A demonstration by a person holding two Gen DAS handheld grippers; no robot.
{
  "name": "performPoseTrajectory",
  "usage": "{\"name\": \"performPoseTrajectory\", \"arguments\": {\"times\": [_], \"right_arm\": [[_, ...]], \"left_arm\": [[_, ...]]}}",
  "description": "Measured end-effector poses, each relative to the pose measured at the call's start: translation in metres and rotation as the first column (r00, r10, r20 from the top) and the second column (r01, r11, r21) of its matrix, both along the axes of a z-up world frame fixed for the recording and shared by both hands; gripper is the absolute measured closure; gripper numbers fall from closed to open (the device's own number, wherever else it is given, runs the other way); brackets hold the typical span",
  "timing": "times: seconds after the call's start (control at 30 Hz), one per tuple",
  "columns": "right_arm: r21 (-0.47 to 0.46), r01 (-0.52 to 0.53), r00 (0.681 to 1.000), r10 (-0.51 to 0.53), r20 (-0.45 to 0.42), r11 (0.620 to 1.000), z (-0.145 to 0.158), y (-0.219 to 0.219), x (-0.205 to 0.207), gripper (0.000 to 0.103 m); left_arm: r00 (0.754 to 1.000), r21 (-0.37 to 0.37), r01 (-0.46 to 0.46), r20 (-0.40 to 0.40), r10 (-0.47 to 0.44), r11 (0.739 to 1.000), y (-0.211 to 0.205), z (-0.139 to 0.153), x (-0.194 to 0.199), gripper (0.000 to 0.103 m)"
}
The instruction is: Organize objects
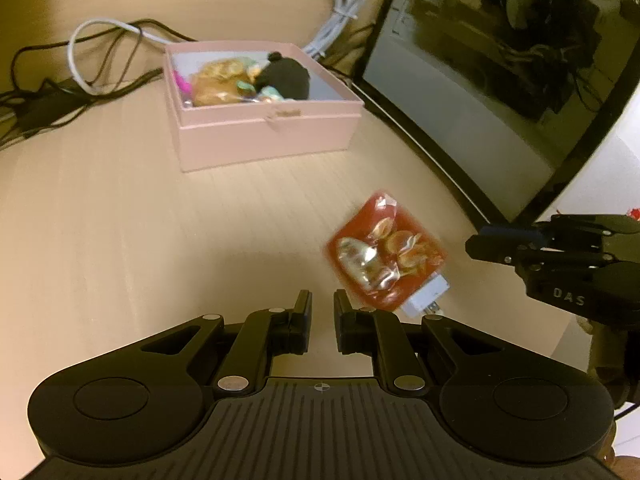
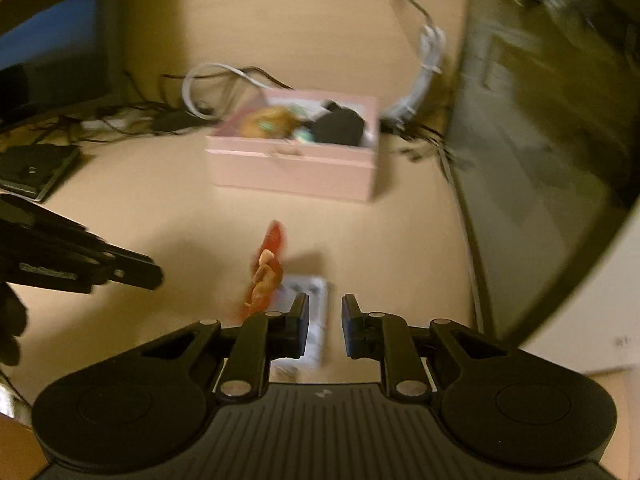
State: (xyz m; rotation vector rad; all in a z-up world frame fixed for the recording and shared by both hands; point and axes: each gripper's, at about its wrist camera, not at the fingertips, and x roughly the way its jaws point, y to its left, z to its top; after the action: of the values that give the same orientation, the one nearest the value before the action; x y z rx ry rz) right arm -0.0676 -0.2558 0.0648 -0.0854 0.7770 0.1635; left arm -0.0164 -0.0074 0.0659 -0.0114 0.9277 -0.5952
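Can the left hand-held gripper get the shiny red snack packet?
Probably yes: the shiny red snack packet sits just ahead and right of the left hand-held gripper, nothing between, though its jaws would need opening.

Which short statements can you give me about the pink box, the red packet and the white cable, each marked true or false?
1. The pink rectangular cardboard box is open on top. True.
2. The red transparent plastic packet lies inside that box. False: it is outside, on the box's near side.
3. A soft black pouch is in the box. True.
4. The right gripper holds the packet. False: it grips nothing.
5. A bundled white cable lies behind the box. True.
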Motion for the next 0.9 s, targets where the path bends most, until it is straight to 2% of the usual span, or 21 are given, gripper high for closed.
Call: {"name": "performPoseTrajectory", "arguments": {"times": [0.03,0.1,0.17,0.3,0.33,0.43,0.53,0.6,0.63,0.77,0.9], "right_arm": [[0.010,0.006,1.000,-0.006,-0.008,1.000,-0.003,-0.003,-0.002,0.080],[0.034,0.003,1.000,-0.003,-0.004,0.999,-0.007,-0.006,-0.005,0.066],[0.021,-0.027,0.999,0.027,0.025,0.999,-0.009,0.002,-0.006,0.036],[-0.002,-0.097,0.994,0.097,0.055,0.995,-0.011,0.027,0.004,0.023],[-0.011,-0.105,0.993,0.106,0.053,0.994,-0.012,0.035,0.009,0.016],[-0.051,-0.124,0.991,0.126,0.046,0.991,-0.025,0.061,0.021,0.015],[-0.145,-0.141,0.988,0.148,0.034,0.979,-0.042,0.085,0.026,0.016],[-0.199,-0.153,0.987,0.159,0.015,0.968,-0.051,0.096,0.026,0.026],[-0.220,-0.151,0.987,0.158,0.016,0.964,-0.053,0.097,0.025,0.027],[-0.233,-0.163,0.984,0.177,0.038,0.959,-0.045,0.095,0.022,0.029],[-0.212,-0.112,0.988,0.132,0.083,0.971,-0.023,0.084,0.015,0.029]], "left_arm": [[1.000,0.006,-0.004,-0.005,0.004,1.000,-0.003,-0.001,-0.001,0.090],[1.000,0.018,-0.015,-0.010,0.015,1.000,-0.005,-0.003,-0.001,0.090],[0.999,0.032,-0.032,-0.012,0.032,0.999,-0.006,-0.004,0.000,0.090],[0.996,0.050,-0.088,-0.009,0.089,0.995,0.009,-0.002,-0.002,0.090],[0.994,0.052,-0.109,-0.009,0.109,0.993,0.015,-0.002,-0.002,0.090],[0.986,0.059,-0.164,-0.007,0.165,0.985,0.030,-0.001,-0.003,0.090],[0.979,0.060,-0.202,-0.013,0.203,0.978,0.045,-0.001,-0.003,0.090],[0.977,0.059,-0.212,-0.013,0.214,0.975,0.051,0.000,-0.004,0.090],[0.976,0.055,-0.217,-0.014,0.218,0.975,0.054,0.000,-0.004,0.090],[0.976,0.041,-0.213,-0.032,0.214,0.976,0.053,-0.004,0.000,0.090],[0.987,0.030,-0.149,-0.053,0.151,0.988,0.038,-0.010,0.005,0.090]]}}
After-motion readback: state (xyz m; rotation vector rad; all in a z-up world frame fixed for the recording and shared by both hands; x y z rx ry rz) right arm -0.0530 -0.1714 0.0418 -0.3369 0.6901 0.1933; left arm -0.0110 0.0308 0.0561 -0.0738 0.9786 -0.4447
